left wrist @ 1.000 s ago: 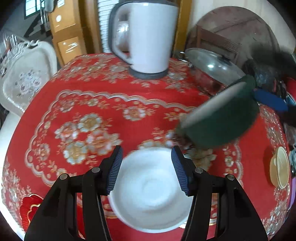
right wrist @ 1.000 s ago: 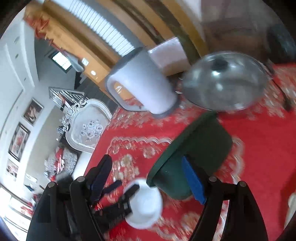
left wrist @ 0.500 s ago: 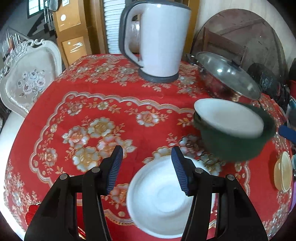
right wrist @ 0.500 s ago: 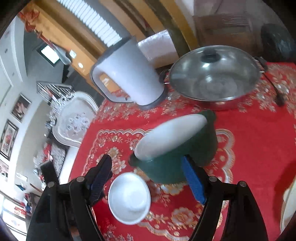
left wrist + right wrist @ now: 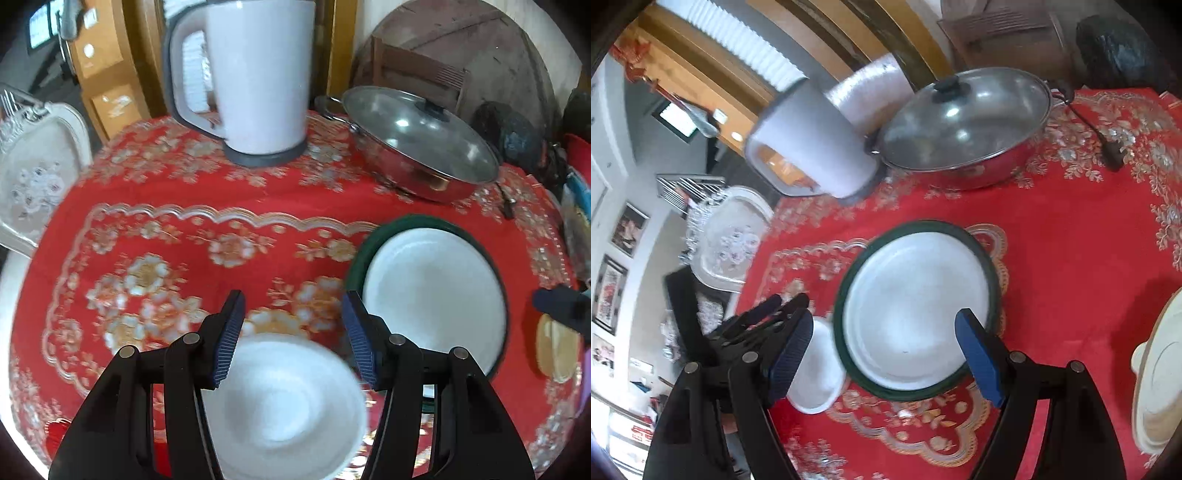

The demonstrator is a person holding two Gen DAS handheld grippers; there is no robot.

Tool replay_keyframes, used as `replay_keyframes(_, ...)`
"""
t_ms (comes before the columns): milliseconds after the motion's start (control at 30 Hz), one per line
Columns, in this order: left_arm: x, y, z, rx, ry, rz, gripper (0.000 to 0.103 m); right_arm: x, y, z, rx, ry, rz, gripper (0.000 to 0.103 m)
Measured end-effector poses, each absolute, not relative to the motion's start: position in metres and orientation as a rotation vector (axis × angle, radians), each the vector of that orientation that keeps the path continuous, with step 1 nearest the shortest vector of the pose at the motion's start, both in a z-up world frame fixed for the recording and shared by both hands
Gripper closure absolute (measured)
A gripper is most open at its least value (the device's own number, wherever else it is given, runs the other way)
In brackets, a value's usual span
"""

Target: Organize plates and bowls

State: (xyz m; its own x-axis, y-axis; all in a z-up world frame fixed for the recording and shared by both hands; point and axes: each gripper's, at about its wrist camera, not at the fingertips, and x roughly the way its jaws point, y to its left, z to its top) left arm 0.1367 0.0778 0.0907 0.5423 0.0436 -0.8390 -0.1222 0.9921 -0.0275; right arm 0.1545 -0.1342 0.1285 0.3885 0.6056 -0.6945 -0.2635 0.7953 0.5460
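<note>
A green bowl [image 5: 916, 306] with a white inside stands upright on the red tablecloth; it also shows in the left wrist view [image 5: 432, 295]. A small white bowl [image 5: 284, 398] sits just left of it, also in the right wrist view [image 5: 816, 373]. My left gripper [image 5: 291, 328] is open and empty, hovering over the white bowl's far rim. My right gripper [image 5: 882, 354] is open and empty, its fingers spread wide above the green bowl's near side.
A white electric kettle [image 5: 255, 77] and a steel pan with a glass lid [image 5: 421, 144] stand at the back of the table. A cream dish [image 5: 1160, 391] lies at the right edge. A white chair [image 5: 33, 173] stands at the left.
The green bowl, held tilted in the air by the right gripper, came down onto the cloth right of the white bowl. The right gripper has opened off it. The left gripper stayed open.
</note>
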Motion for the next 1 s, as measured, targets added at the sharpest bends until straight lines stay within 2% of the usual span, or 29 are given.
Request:
replay_keyframes(400, 0.152, 0.076, 0.083, -0.021, 0.995, 0.155, 0.048, 0.162, -0.136, 0.111, 0.397, 1.063, 0.547, 0.023)
replay_keyframes(600, 0.172, 0.101, 0.07, -0.166, 1.062, 0.139, 0.048, 0.154, -0.13, 0.093, 0.429, 1.113, 0.611, 0.023)
replay_keyframes(800, 0.192, 0.093, 0.071, -0.116, 0.971, 0.209, 0.048, 0.147, -0.139, 0.08, 0.466, 1.116, 0.625, 0.024)
replay_keyframes(1000, 0.184, 0.079, 0.079, -0.194, 0.918, 0.113, 0.048, 0.137, -0.155, 0.071, 0.497, 1.092, 0.65, 0.024)
